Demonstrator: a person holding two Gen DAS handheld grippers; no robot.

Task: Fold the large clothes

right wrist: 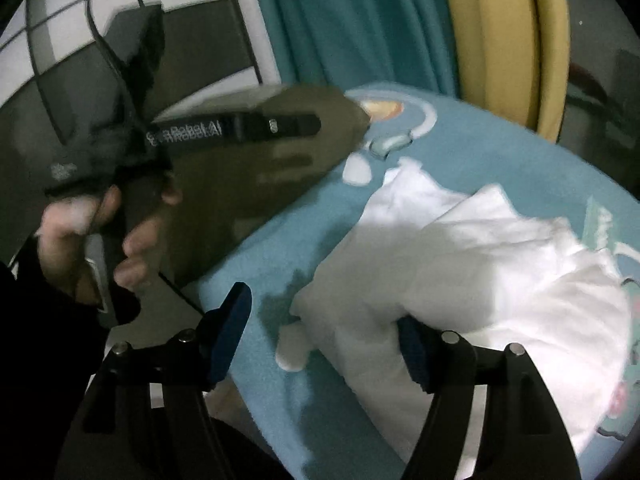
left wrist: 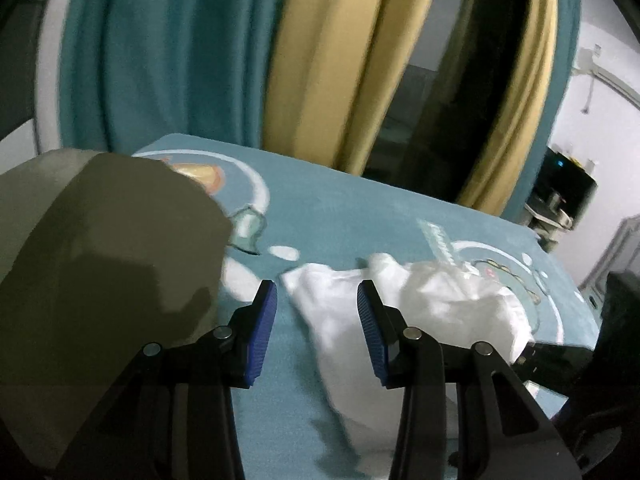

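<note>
While both views are blurred, we see the white garment (left wrist: pixel 404 312) lying crumpled on the teal patterned bedspread (left wrist: pixel 360 216). Our left gripper (left wrist: pixel 317 300) hangs over its near edge, jaws apart at a middling width, nothing between the blue pads (left wrist: pixel 264 332). Our right gripper (right wrist: pixel 324 320) has its jaws wide; the right pad touches a fold of the cloth, no pinch. A hand (right wrist: pixel 88 240) holds the left tool's handle. An olive-brown pillow (left wrist: pixel 108 248) sits left, curtains (left wrist: pixel 240 52) behind.

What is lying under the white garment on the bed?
The white garment lies on a teal printed bedcover. The print beneath the cloth is covered, so it cannot be seen.
</note>
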